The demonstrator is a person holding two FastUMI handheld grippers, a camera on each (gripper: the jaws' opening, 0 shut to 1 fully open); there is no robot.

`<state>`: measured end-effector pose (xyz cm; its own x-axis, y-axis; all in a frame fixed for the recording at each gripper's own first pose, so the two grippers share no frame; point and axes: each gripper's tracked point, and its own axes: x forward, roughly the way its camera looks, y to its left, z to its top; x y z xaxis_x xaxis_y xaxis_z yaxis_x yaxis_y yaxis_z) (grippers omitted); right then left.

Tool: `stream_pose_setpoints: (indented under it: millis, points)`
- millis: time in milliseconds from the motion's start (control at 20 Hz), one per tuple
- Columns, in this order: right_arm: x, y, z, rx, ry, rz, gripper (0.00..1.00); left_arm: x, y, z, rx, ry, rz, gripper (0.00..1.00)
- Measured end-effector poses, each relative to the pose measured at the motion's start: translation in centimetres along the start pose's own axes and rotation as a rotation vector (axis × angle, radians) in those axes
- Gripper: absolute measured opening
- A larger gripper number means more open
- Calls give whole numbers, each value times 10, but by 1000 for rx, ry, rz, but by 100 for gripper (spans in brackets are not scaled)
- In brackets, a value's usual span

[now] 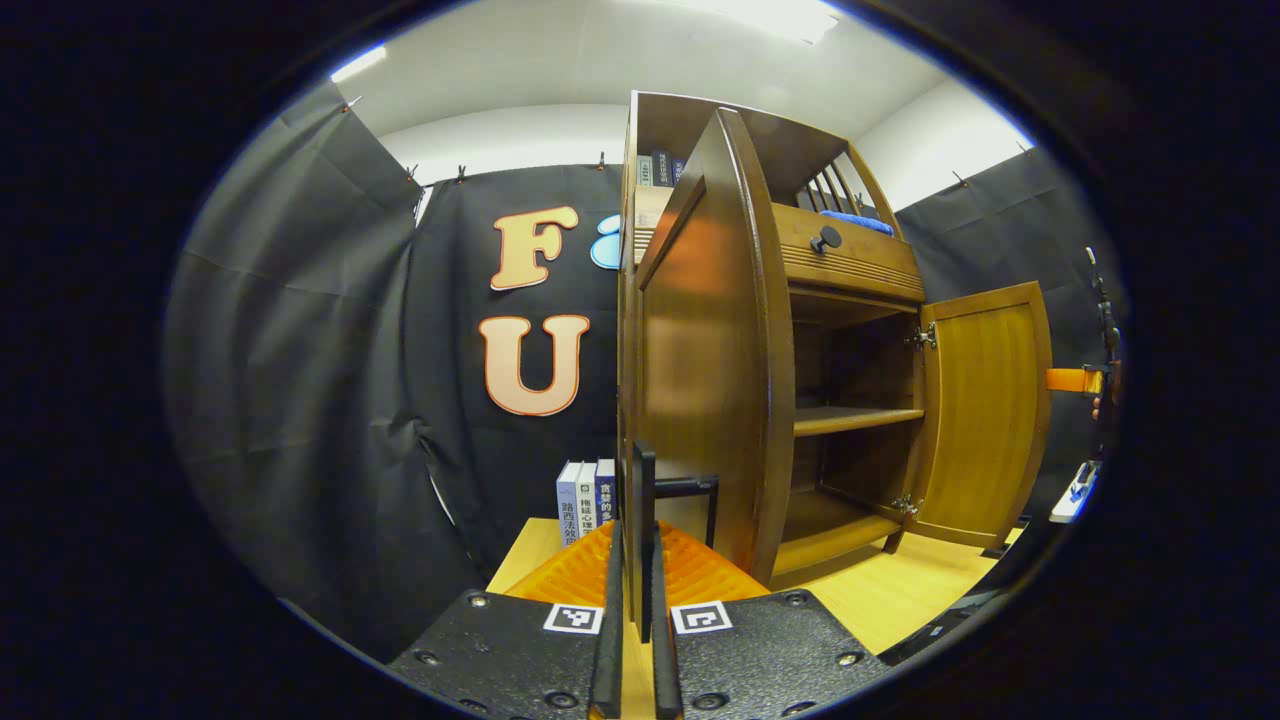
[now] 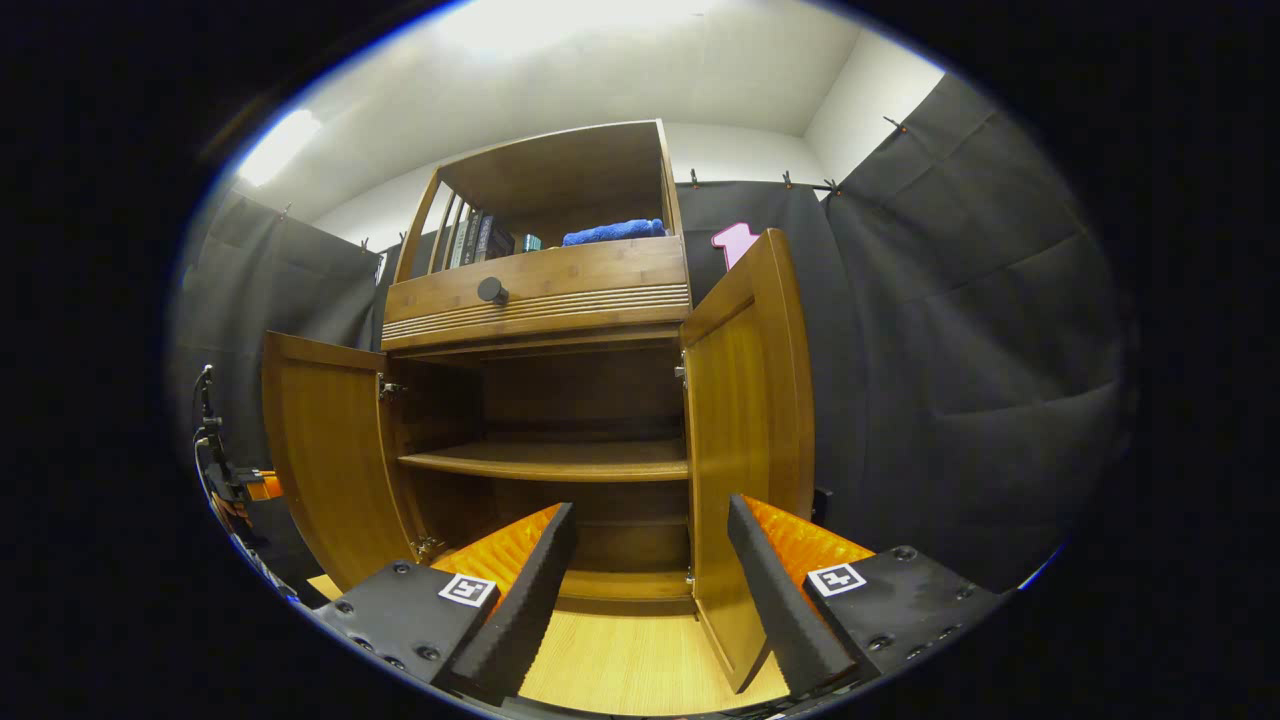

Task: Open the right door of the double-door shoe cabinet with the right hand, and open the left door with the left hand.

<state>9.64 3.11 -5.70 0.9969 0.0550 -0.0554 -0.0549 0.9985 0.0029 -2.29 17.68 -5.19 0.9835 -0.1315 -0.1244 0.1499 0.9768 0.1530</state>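
The wooden shoe cabinet [image 2: 560, 285] stands with both doors swung out. In the left gripper view the left door [image 1: 700, 380] is seen almost edge-on. My left gripper [image 1: 638, 530] is shut on its black bar handle [image 1: 642, 470]. The right door [image 1: 985, 410] hangs wide open farther off, with part of the right gripper [image 1: 1072, 380] beyond it. In the right gripper view my right gripper [image 2: 650, 510] is open and holds nothing. The right door [image 2: 745, 400] rises just inside its right finger. The left door [image 2: 320, 450] stands open at the left, with the left gripper [image 2: 240, 485] behind it.
Inside, a bare middle shelf [image 2: 550, 460] spans the cabinet. Above are a drawer with a round knob [image 2: 491, 290], a blue towel [image 2: 612, 232] and some books [image 2: 480, 240]. More books [image 1: 585, 500] stand on the light wooden floor [image 2: 600, 660] by the cabinet's side. Black cloth walls surround the booth.
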Motion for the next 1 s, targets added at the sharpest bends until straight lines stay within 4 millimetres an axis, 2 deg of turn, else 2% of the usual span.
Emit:
stream_pose_setpoints:
  millis: [50, 100, 250, 350, 450, 500, 550, 600, 700, 750, 800, 850, 950, 1000]
  points:
    - [1, -1, 0, 1, 0, 0, 98, -7, -1, 0, 5, 7, 11, 12]
    - [1, -1, 0, 3, -1, 0, 98, -16, -1, 1, 11, 8, 28, 12]
    - [1, -1, -1, -2, 1, 3, 98, -45, -5, 20, 6, -22, 111, 7]
    - [1, -1, -2, 0, 2, 7, 98, -61, -6, 29, -20, -38, 200, 11]
    - [4, 0, -5, 9, 11, 18, 92, -66, -30, 47, -36, -81, 223, 4]
    - [5, 0, -7, 14, 19, 22, 98, -66, -42, 55, -32, -104, 222, 6]
    - [6, 1, -9, 19, 26, 28, 98, -65, -55, 65, -32, -124, 210, 6]
    - [6, 2, -9, 21, 27, 33, 98, -60, -67, 69, -37, -128, 191, 0]
    - [4, 4, -9, 21, 23, 38, 98, -52, -86, 74, -57, -108, 172, 0]
    - [4, 3, -9, 19, 21, 39, 98, -47, -96, 75, -69, -99, 163, 6]
    - [3, 3, -9, 18, 18, 38, 98, -42, -107, 77, -83, -91, 157, 6]
    - [3, 4, -10, 19, 18, 41, 98, -36, -116, 78, -88, -89, 157, 0]
    - [0, 5, -12, 18, 23, 45, 98, -24, -132, 82, -94, -104, 162, 0]
    - [0, 5, -13, 14, 29, 46, 99, -19, -143, 82, -97, -111, 163, 6]
